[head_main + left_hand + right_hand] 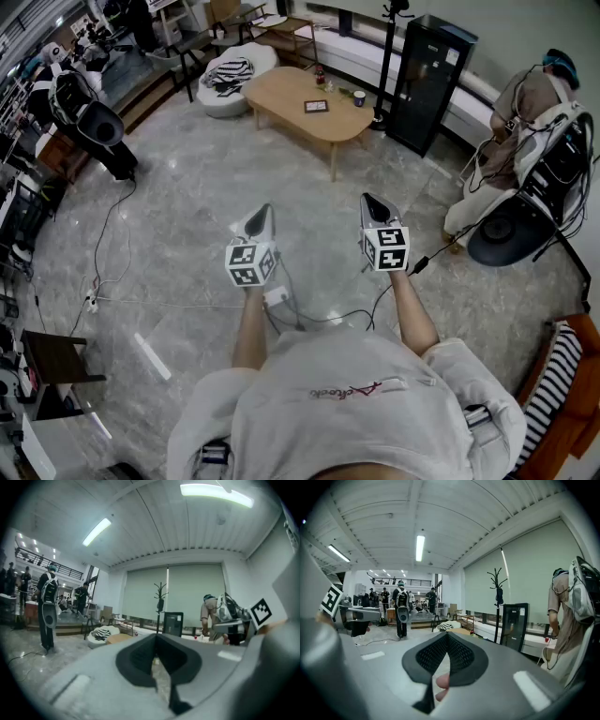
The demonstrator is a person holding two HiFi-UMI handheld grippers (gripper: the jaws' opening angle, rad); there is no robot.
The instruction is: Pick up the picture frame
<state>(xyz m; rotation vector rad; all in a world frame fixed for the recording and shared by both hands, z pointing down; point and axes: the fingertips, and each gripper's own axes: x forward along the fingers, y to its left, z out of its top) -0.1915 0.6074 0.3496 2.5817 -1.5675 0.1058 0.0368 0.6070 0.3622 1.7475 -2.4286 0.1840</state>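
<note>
The picture frame [316, 107], small and dark-edged, lies flat on a light wooden coffee table [281, 94] far ahead across the marble floor. I hold both grippers out at waist height, well short of the table. The left gripper [265, 213] and the right gripper [368, 201] point toward it side by side, both shut with nothing between the jaws. In the left gripper view the shut left gripper [156, 637] hides most of the table [118, 639]. In the right gripper view the shut right gripper [446, 636] stands before the table [461, 631]; the frame cannot be made out there.
A cup [359, 97] and a bottle [320, 75] stand on the table. A white pouf with striped cloth [232, 71] sits left of it, a black cabinet [429, 82] and coat stand [385, 58] to its right. A person [527, 111] bends at far right. Cables [111, 298] cross the floor.
</note>
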